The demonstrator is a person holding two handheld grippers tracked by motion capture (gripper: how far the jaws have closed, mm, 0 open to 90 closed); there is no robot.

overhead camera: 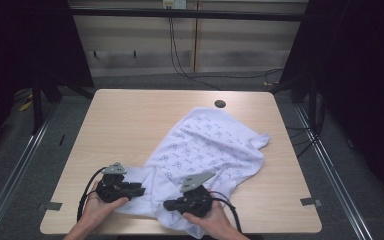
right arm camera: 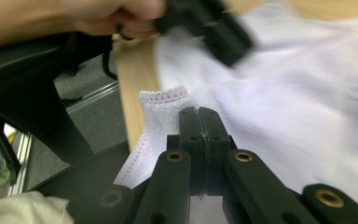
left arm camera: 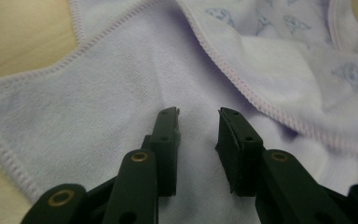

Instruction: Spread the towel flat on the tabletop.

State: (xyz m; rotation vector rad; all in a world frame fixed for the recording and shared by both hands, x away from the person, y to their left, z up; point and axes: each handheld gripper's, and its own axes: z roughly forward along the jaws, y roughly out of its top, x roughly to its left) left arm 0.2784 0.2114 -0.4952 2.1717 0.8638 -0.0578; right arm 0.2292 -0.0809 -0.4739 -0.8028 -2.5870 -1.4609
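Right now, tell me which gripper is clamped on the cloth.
The right gripper: its jaws are shut on the cloth edge. The left gripper hovers over it, jaws apart.

the cloth (overhead camera: pixel 207 145) is a soft white knit, matt and faintly fuzzy like terry, printed with small pale blue figures and finished along its hem with overlocked pinkish stitching. it lies on a table (overhead camera: pixel 130 120) of pale wood-look laminate, smooth with a low sheen and a fine straight grain. the left gripper (left arm camera: pixel 198 128) and right gripper (right arm camera: pixel 199 122) are matt black plastic with slightly textured pads and brass-coloured metal rivets at the joints, each topped by a dull grey plate
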